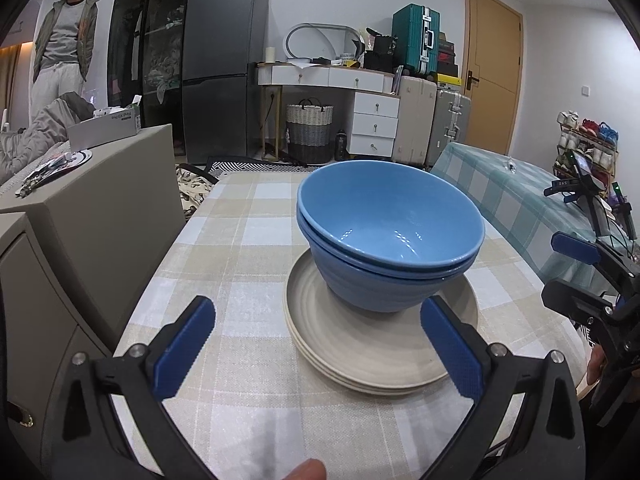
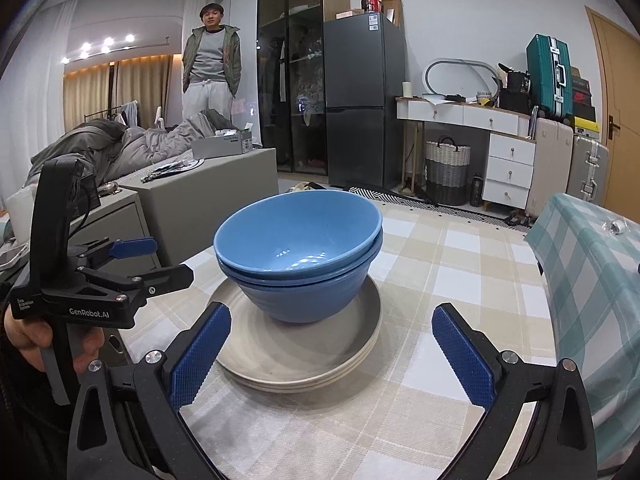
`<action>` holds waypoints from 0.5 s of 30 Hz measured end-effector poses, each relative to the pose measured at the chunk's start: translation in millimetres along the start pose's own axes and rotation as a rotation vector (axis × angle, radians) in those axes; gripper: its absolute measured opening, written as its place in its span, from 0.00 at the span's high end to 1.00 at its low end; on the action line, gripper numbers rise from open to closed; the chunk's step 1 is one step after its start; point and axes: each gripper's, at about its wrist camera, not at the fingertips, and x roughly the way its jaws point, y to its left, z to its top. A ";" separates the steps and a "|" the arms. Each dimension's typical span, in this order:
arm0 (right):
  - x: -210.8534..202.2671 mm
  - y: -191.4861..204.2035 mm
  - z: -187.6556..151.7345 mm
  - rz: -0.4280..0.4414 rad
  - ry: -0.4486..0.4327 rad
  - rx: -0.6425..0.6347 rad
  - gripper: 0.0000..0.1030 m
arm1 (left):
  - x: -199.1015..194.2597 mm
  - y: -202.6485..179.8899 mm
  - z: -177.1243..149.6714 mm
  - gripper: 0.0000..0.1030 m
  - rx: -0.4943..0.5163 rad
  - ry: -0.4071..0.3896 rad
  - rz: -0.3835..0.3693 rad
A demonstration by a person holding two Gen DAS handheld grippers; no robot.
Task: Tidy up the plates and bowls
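Two nested blue bowls stand upright on a stack of beige plates in the middle of the checked tablecloth. My left gripper is open just in front of the stack, its right fingertip over the plates' near rim, holding nothing. My right gripper is open too, its left fingertip beside the plates' left rim, nothing between its fingers. The left gripper shows at the left of the right wrist view, and the right gripper at the right edge of the left wrist view.
A grey cabinet stands against the table's left side. A surface under a teal checked cloth adjoins on the right. A person stands watching at the back by a fridge.
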 end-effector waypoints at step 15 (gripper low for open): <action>2.0 12.7 0.5 0.038 -0.003 -0.018 0.01 | 2.2 -6.1 -7.2 0.00 0.014 0.020 0.007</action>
